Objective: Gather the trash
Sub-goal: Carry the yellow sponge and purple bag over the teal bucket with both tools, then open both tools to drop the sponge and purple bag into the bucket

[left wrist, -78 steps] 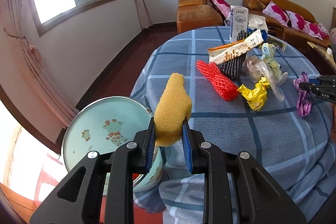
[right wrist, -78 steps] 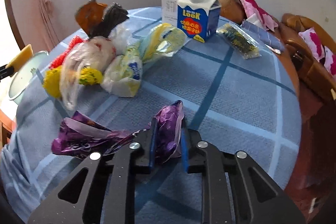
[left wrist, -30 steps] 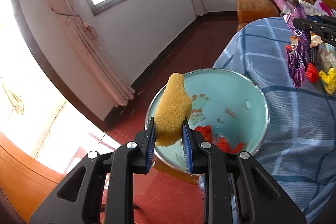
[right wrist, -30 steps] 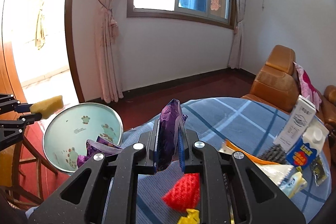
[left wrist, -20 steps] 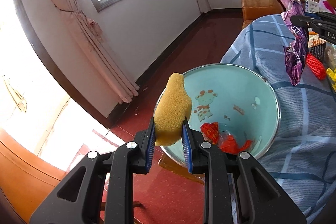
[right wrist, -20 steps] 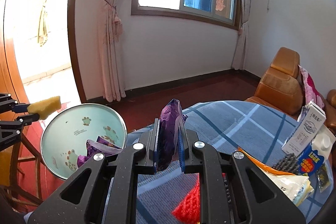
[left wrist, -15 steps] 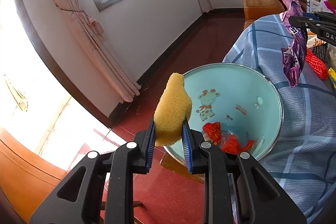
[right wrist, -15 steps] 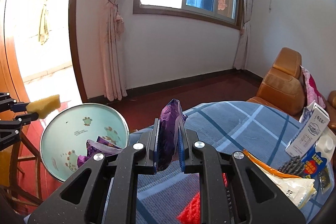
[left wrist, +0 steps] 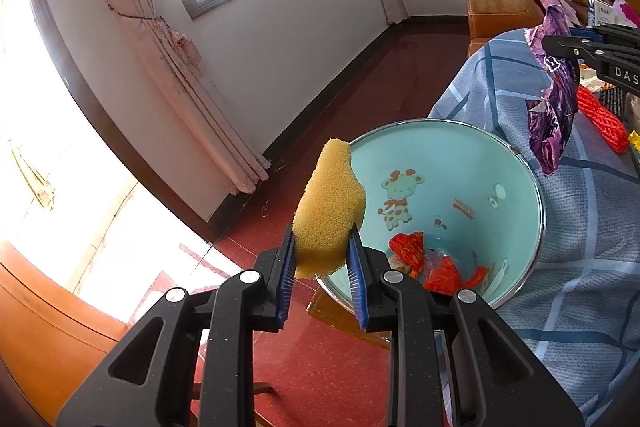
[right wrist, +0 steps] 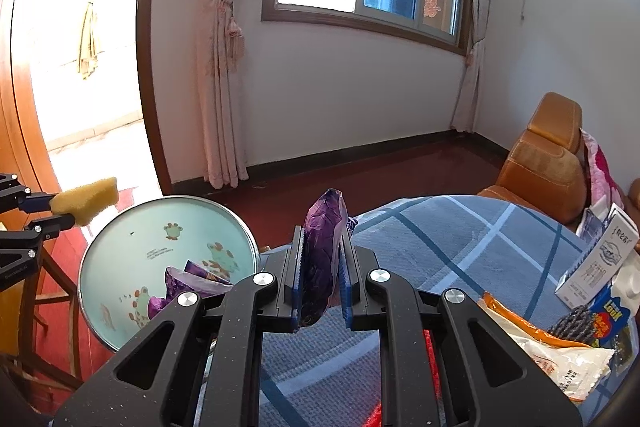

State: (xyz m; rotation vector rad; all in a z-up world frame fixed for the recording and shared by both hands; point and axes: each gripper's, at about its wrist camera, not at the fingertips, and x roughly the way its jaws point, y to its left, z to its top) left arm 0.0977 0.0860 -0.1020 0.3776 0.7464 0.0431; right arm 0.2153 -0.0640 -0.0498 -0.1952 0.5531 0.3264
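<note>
Blue plaid table (right wrist: 460,227): 1 basin (left wrist: 520,163), 1 sponge (left wrist: 330,203), 1 purple wrapper (right wrist: 320,259).

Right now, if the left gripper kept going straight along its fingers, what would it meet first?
Probably the near rim or inner wall of the teal basin. The left gripper, shut on the yellow sponge, points down toward it; depth is unclear, and it might pass just left of the rim.

The right gripper (right wrist: 321,269) is clamping a crumpled purple foil wrapper (right wrist: 320,263) beside the table's edge, near the round light-blue enamel basin (right wrist: 132,243).
</note>
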